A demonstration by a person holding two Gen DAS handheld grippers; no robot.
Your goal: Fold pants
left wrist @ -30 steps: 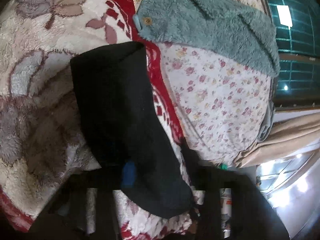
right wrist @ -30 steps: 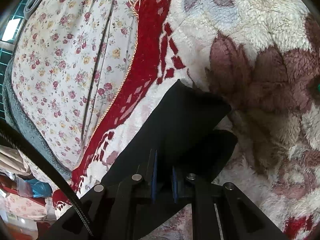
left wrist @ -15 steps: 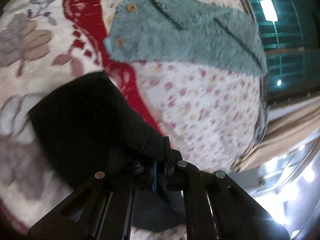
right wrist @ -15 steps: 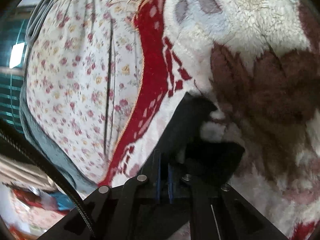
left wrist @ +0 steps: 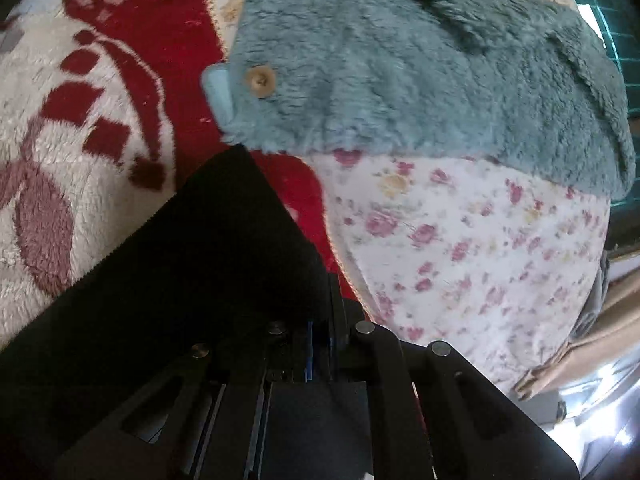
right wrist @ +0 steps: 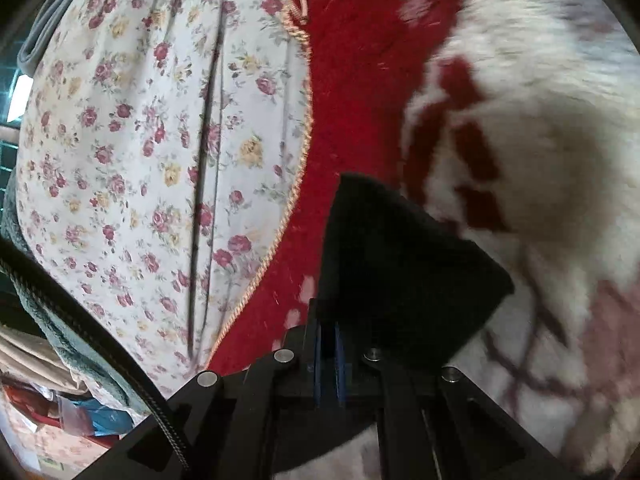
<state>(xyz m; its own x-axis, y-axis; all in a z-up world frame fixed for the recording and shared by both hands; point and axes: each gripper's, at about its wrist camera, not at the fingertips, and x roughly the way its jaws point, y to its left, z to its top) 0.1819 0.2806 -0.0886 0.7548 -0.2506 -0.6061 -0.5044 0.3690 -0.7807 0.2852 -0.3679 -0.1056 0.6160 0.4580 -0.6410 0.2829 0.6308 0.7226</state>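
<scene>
black pants [left wrist: 208, 264] run leftward from the left gripper [left wrist: 320, 344] and rightward from the right gripper [right wrist: 329, 356], both clamped on an edge.

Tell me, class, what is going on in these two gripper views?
A person with a handheld gripper in each hand is folding black pants on a red and cream fleece blanket. The left gripper and right gripper are each shut on an edge of the dark fabric, lifting it over the blanket. A teal fleece garment with wooden buttons lies nearby on a floral sheet, untouched.
</scene>
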